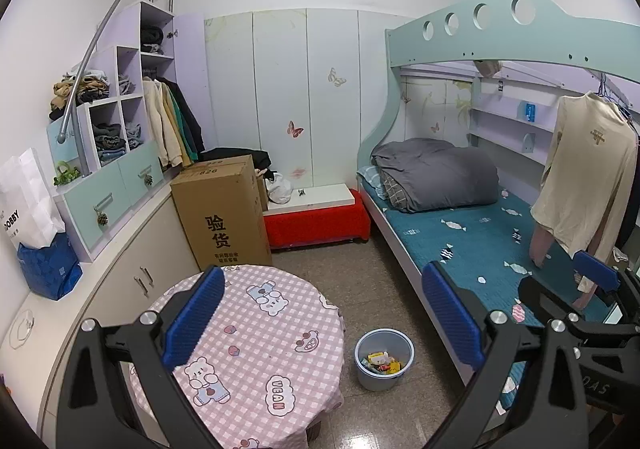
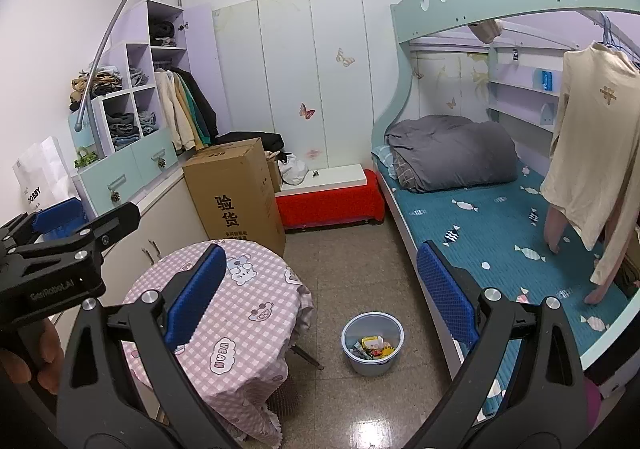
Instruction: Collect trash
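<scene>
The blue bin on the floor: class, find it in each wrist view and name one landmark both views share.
Left wrist view: the blue bin sits low and right of centre, on the floor between the round table and the bed, wrappers inside.
Right wrist view: the bin sits low, just right of centre, again between table and bed.
Shared landmark: the cardboard box behind the table.

White panelled walls [image 1: 304, 89] with butterfly stickers, speckled tile floor [image 1: 360, 269], mint bunk bed [image 1: 472, 37] right, lilac shelving [image 1: 120, 97] left, cardboard box [image 1: 224, 209] between.
</scene>
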A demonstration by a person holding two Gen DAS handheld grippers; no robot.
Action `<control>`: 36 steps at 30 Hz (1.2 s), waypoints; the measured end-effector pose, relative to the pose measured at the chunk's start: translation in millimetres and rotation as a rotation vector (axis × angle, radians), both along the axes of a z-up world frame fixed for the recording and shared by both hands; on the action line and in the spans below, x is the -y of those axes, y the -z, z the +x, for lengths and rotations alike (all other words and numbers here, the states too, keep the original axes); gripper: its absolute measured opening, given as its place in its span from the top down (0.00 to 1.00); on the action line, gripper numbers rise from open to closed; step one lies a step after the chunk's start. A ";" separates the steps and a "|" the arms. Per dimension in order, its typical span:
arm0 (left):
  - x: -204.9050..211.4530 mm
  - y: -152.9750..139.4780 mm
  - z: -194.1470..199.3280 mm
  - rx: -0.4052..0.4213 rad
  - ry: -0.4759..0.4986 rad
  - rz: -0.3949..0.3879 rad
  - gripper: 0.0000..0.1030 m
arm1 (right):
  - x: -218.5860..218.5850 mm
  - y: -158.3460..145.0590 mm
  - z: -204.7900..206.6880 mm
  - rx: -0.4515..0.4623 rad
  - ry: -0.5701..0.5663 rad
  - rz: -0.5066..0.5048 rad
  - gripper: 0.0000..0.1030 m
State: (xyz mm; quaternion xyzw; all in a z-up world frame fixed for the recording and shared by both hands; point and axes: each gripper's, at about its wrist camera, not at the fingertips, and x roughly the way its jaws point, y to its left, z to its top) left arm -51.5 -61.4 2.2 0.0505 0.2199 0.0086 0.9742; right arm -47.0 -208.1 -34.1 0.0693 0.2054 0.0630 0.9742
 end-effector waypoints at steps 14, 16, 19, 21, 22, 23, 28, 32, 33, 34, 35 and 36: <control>3.5 -2.6 2.2 0.003 0.025 -0.014 0.06 | -1.0 -7.3 0.1 0.004 0.020 -0.007 0.09; 5.6 -1.9 4.4 0.000 0.031 -0.012 0.06 | -0.7 -6.8 0.8 0.000 0.024 -0.008 0.09; 7.5 -1.0 6.4 -0.003 0.038 -0.010 0.06 | -0.3 -5.1 1.9 -0.006 0.029 -0.007 0.09; 8.1 -0.6 7.2 -0.004 0.040 -0.012 0.06 | 0.2 -5.0 3.1 -0.006 0.031 -0.008 0.09; 7.4 -0.4 7.8 -0.005 0.041 -0.013 0.06 | -0.2 -5.1 3.7 -0.006 0.033 -0.009 0.09; 7.2 -0.2 8.9 -0.006 0.041 -0.014 0.06 | -0.4 -5.2 4.8 -0.007 0.033 -0.008 0.09; 7.4 -0.4 9.2 -0.007 0.040 -0.013 0.06 | -1.6 -4.2 9.5 -0.015 0.033 -0.006 0.09; 5.8 2.2 15.2 -0.011 0.036 -0.016 0.06 | -4.5 -4.0 13.9 -0.016 0.029 -0.010 0.09; 5.1 2.9 16.4 -0.013 0.036 -0.017 0.06 | -4.9 -3.7 14.9 -0.017 0.029 -0.010 0.09; 4.6 3.8 17.4 -0.014 0.035 -0.017 0.06 | -5.4 -3.3 16.2 -0.018 0.028 -0.010 0.09; 3.7 4.1 18.6 -0.015 0.035 -0.018 0.06 | -5.7 -2.7 16.8 -0.019 0.029 -0.010 0.09; 3.6 4.1 18.8 -0.015 0.037 -0.018 0.06 | -6.1 -2.5 17.7 -0.020 0.029 -0.010 0.09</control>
